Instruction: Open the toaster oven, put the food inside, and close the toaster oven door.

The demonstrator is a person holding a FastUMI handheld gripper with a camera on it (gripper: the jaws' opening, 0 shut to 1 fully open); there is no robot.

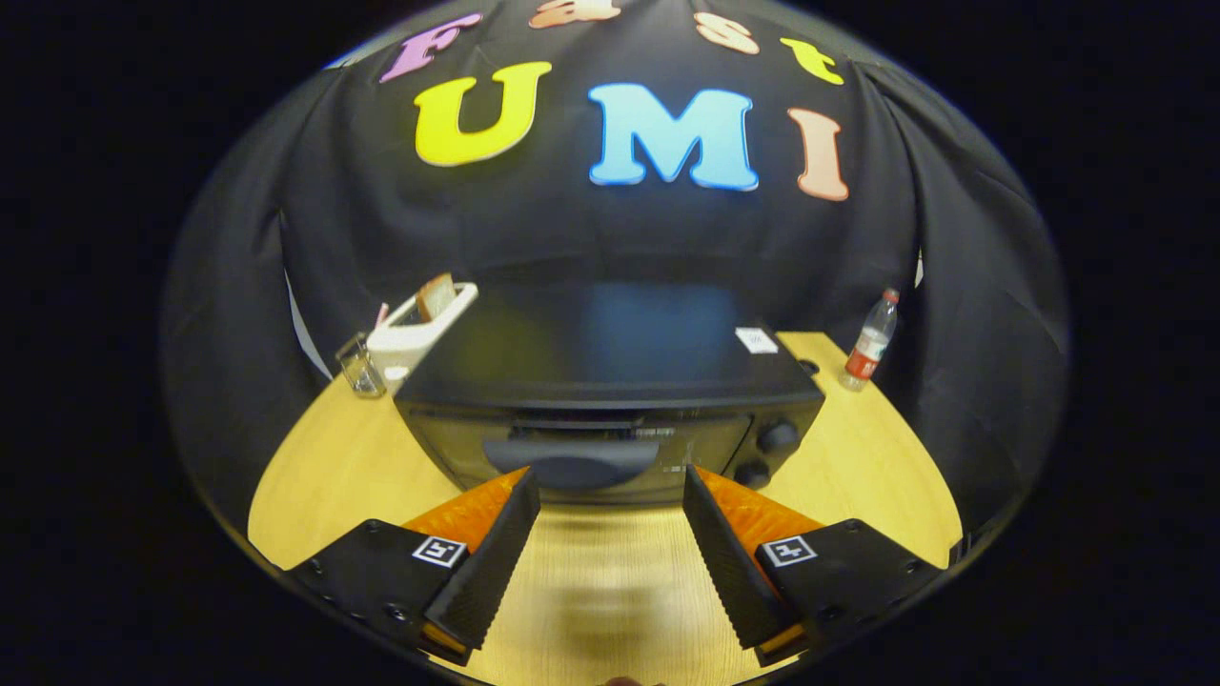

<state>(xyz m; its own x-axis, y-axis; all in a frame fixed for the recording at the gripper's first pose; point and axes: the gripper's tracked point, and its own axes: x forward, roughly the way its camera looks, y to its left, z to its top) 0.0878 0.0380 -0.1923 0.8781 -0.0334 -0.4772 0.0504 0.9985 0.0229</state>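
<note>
Gripper view looks forward along my tool, whose two black ribbed fingers with orange backs are spread wide apart and hold nothing, with bare wood grain of the table between them. Just ahead of the fingertips sits the black toaster oven, its door shut, the curved door handle lying across the front between and just beyond the tips. Two round knobs stand one above the other at the oven's right. Behind the oven's left corner is a white toaster with a slice of bread standing in its slot, and a small clear glass just beside it. Well off to the right stands a plastic bottle with a red label.
</note>
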